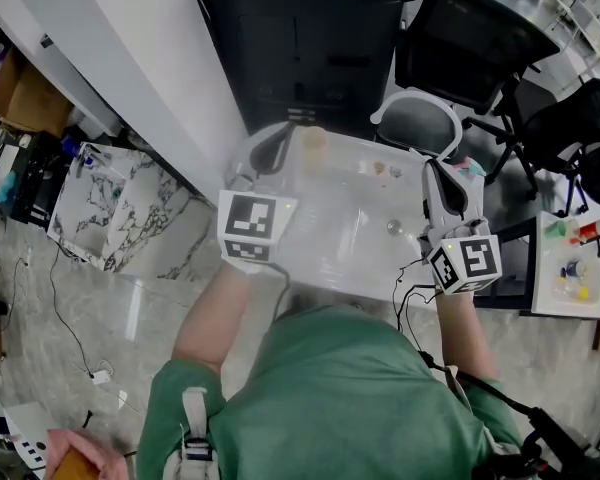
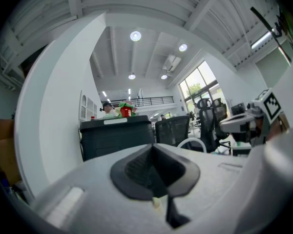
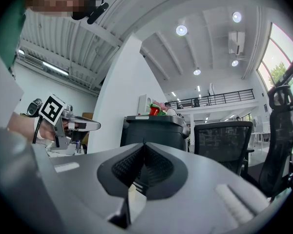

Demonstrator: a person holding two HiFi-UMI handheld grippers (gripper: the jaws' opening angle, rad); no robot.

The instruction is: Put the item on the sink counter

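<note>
In the head view I stand at a white sink counter with a basin and a drain. A pale beige cup stands on the far rim, with some small bits to its right. My left gripper hovers over the counter's far left corner, near the cup. My right gripper is over the right rim. In the left gripper view the left gripper has its dark pads pressed together, empty. The right gripper is likewise shut on nothing. Both point level, out across the room.
A black bin stands right behind the counter, beside a white pillar. A black office chair and a white-backed chair are at the back right. A marble panel is on the left. A small table holds odds and ends on the right.
</note>
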